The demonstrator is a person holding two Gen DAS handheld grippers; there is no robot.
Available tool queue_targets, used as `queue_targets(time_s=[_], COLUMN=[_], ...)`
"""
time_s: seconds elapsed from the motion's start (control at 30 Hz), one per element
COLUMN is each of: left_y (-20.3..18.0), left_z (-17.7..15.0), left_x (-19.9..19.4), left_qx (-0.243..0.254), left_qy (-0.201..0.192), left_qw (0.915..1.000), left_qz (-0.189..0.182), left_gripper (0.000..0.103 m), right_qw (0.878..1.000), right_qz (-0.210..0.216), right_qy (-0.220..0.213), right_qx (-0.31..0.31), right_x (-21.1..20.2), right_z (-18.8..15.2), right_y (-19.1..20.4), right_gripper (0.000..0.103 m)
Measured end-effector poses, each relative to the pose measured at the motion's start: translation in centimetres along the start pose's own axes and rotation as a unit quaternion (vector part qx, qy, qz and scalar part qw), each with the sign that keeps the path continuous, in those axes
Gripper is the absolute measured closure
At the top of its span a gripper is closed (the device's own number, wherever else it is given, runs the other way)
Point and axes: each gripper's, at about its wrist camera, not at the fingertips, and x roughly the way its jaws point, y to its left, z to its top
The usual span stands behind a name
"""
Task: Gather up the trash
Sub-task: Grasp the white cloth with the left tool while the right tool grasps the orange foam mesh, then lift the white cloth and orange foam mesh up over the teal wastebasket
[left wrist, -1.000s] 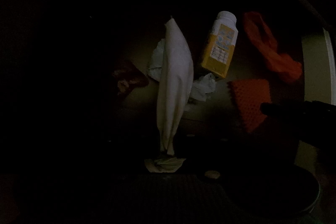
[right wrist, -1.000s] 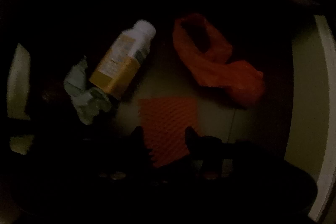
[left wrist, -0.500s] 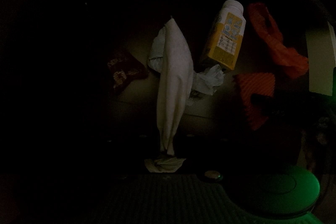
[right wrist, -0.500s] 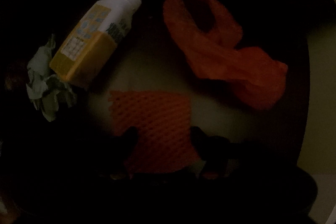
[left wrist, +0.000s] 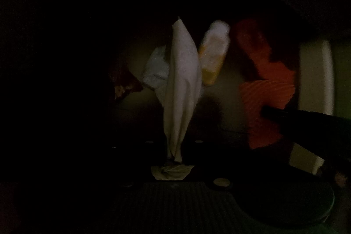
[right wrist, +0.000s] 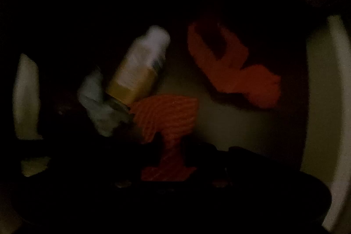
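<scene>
**A:** Two tools, two catches now. The right tool [right wrist: 173, 152] has just been closing, and its jaws now pinch the orange net [right wrist: 169, 115], which bunches up narrow between them where half a second ago it lay flat between spread jaws.

**B:** And the left tool [left wrist: 175, 159]?

**A:** No change there. Pressed together on the neck of the white bag [left wrist: 182, 89], same as a second ago; the bag hangs long in front of its camera.

**B:** So the net counts as picked?

**A:** I'd judge so. Its free part looks lifted and curled rather than spread on the surface, though the blur and the dark make the edges hard to read.

**B:** What's left lying?

**A:** The bottle [right wrist: 140, 69], white top and yellow base, on its side. A crumpled paper [right wrist: 103, 106] touches its base. The red bag [right wrist: 232, 67] lies apart, to the right in the right wrist view. A dark wrapper [left wrist: 125, 80] is dimly visible at the left of the left wrist view.

**B:** Where does the catch go?

**A:** I can't tell. No bin is plain in either view.
</scene>
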Motion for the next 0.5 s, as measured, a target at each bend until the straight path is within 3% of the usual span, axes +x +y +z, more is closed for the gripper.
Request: queue_targets(time_s=[0.27, 0.5], left_y=[-4.6, -8.0], left_z=[1.7, 3.9], left_x=[-16.7, -31.3], left_qx=[0.031, 0.066], left_qy=[-0.043, -0.082], left_qw=[0.9974, 0.9921], left_qz=[-0.049, -0.068], left_gripper=[0.091, 0.091], right_qw=[0.997, 0.990], right_qz=[0.024, 0.022], right_qy=[-0.067, -0.139], right_qx=[0.023, 0.020], right_x=[-19.5, -35.8], right_z=[3.9, 8.1], right_y=[1.9, 3.8], right_gripper=[0.087, 0.087])
